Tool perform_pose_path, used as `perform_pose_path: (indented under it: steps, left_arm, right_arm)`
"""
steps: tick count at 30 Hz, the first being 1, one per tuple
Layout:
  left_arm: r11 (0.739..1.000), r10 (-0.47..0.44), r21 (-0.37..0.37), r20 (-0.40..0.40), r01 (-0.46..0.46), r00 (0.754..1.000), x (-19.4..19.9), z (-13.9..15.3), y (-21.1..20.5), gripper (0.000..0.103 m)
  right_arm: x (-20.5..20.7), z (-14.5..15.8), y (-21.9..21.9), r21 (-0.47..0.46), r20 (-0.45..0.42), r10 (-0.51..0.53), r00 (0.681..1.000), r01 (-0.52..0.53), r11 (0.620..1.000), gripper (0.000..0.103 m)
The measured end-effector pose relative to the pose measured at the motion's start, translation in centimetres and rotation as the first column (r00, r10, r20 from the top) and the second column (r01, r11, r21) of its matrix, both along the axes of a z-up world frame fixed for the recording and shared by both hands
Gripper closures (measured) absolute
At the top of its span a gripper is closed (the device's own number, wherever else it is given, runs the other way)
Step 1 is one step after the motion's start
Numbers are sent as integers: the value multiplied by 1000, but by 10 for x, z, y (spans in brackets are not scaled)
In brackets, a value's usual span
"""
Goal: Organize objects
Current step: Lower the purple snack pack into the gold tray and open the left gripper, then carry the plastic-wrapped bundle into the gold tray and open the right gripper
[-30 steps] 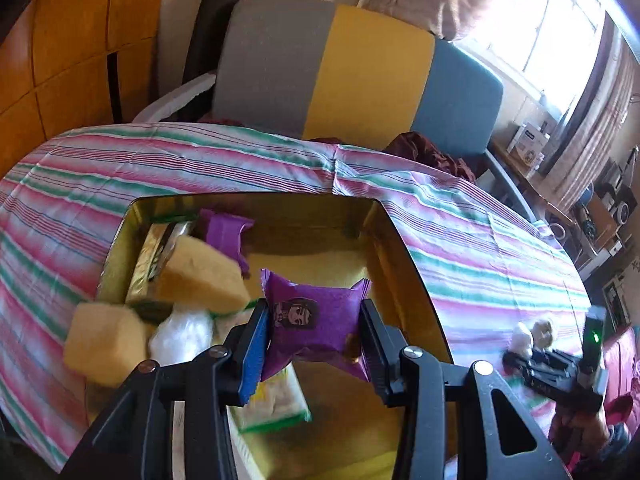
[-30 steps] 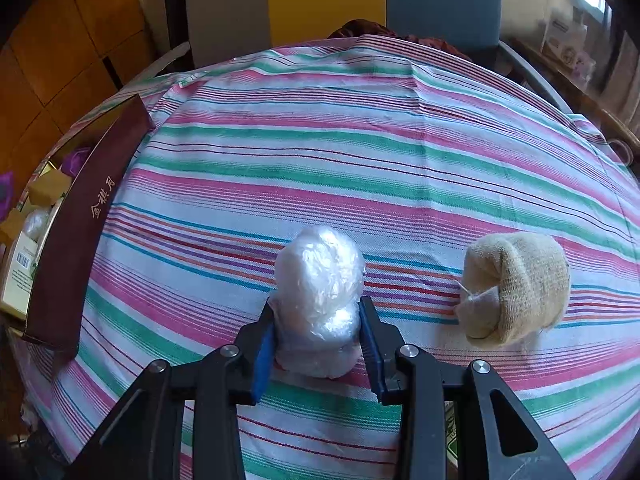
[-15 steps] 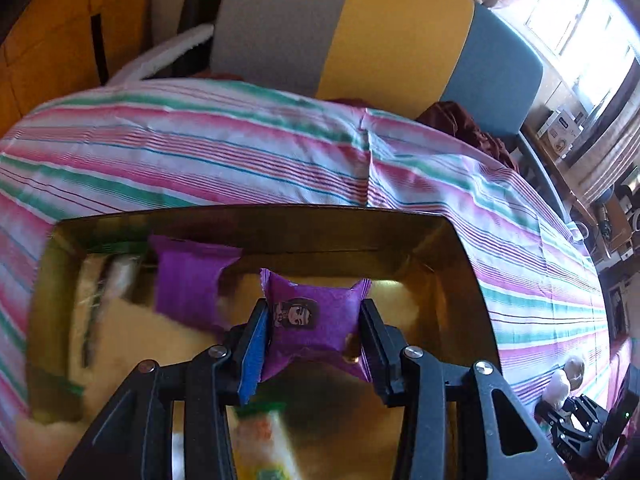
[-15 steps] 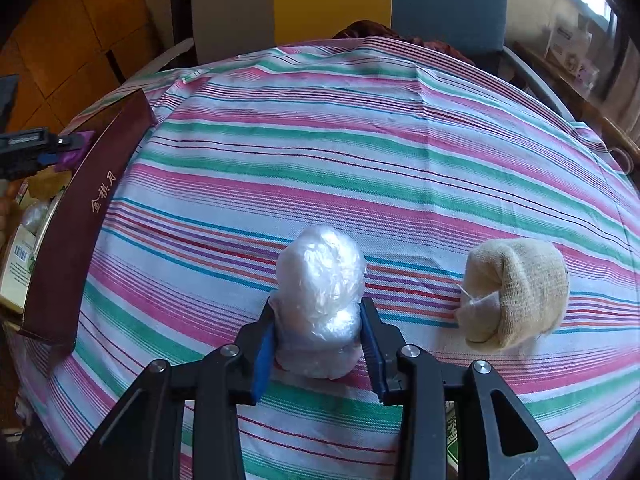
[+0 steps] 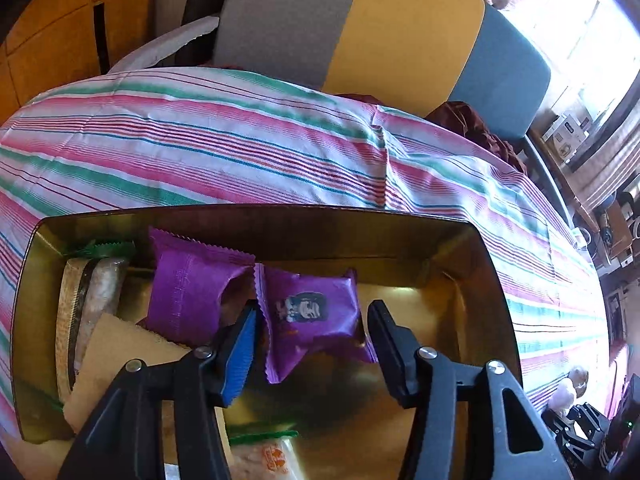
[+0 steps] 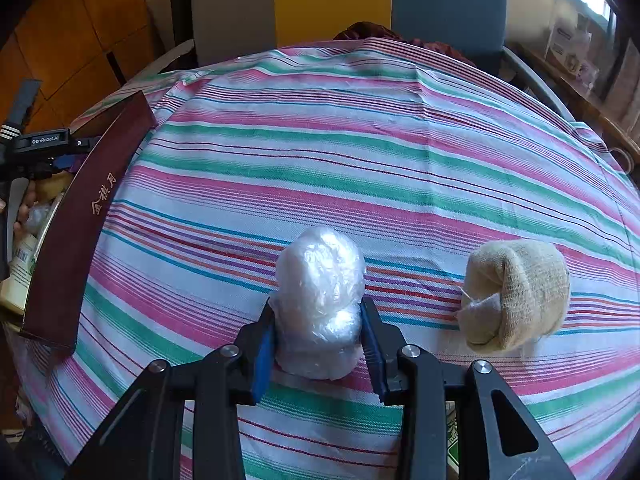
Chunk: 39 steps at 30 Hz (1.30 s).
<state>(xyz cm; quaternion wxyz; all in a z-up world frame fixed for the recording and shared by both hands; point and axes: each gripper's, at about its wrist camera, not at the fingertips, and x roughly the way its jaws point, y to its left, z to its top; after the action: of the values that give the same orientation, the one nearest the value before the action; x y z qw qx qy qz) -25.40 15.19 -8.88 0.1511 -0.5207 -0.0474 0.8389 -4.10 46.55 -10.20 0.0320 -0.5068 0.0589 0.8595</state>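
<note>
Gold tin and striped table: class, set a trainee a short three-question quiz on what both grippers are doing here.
1. True or false: the left gripper is pressing on the purple packet in the gold tin.
2. What is the right gripper shut on? A) rolled beige sock B) clear plastic bundle C) maroon lid
3. Fill in: the rolled beige sock lies on the ___ cloth.

Key
1. False: its jaws are opening, and the packet sits between them with a gap at the right pad.
2. B, the clear plastic bundle.
3. Striped.
</note>
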Motion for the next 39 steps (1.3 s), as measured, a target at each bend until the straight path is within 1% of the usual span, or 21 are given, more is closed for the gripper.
perform_pose_path:
  steps: [3, 6, 9, 12, 16, 17, 19, 20, 23, 25, 28, 29, 35, 39]
  left_arm:
    - [1000, 13, 3, 8, -13, 1000, 1, 2, -2, 48]
    - [1000, 16, -23, -9, -17, 1000, 9, 9, -3, 47]
    - [999, 21, -48, -85, -25, 996, 21, 23, -5, 46]
    - [997, 41, -62, -179, -53, 983, 42, 41, -10, 45]
    - [991, 67, -87, -316, -99, 946, 79, 67, -18, 40]
    - [990, 74, -84, -352, -110, 933, 91, 74, -20, 39]
    - [991, 80, -70, -390, -116, 917, 108, 83, -24, 36]
    - [989, 84, -75, -417, -126, 905, 119, 89, -26, 35]
    - [989, 76, -78, -468, -127, 880, 145, 99, -30, 35]
    - [989, 77, -76, -473, -128, 878, 157, 103, -32, 35]
    - [986, 62, -102, -494, -129, 867, 176, 109, -35, 35]
    - [986, 56, -108, -496, -126, 867, 181, 109, -35, 35]
    - [985, 37, -130, -472, -111, 881, 203, 103, -44, 35]
    - [985, 28, -141, -458, -103, 888, 211, 98, -48, 35]
  right_arm:
    - [0, 0, 0, 1, -1, 0, 1000, 0, 1000, 63]
    - [-1, 0, 0, 3, -4, 0, 1000, 0, 1000, 63]
    - [0, 1, -1, 8, -6, -2, 1000, 2, 1000, 63]
    - [0, 1, -1, 15, -9, -2, 1000, 2, 1000, 63]
    - [1, 0, -4, 28, -14, -2, 1000, 3, 1000, 64]
    - [0, 0, -4, 33, -15, -1, 1000, 1, 999, 64]
    - [1, 0, -5, 36, -17, -1, 1000, 2, 999, 64]
    - [1, 0, -5, 36, -18, -1, 1000, 2, 999, 64]
    - [1, 0, -6, 41, -23, 0, 1000, 1, 999, 64]
    - [1, -1, -7, 46, -25, -1, 1000, 2, 999, 64]
    - [2, -1, -8, 56, -31, 0, 1000, 1, 998, 64]
    - [2, -1, -8, 59, -33, 0, 999, 2, 998, 64]
    - [2, -1, -12, 88, -39, 1, 999, 3, 996, 64]
    - [2, 0, -15, 105, -41, -1, 999, 5, 994, 65]
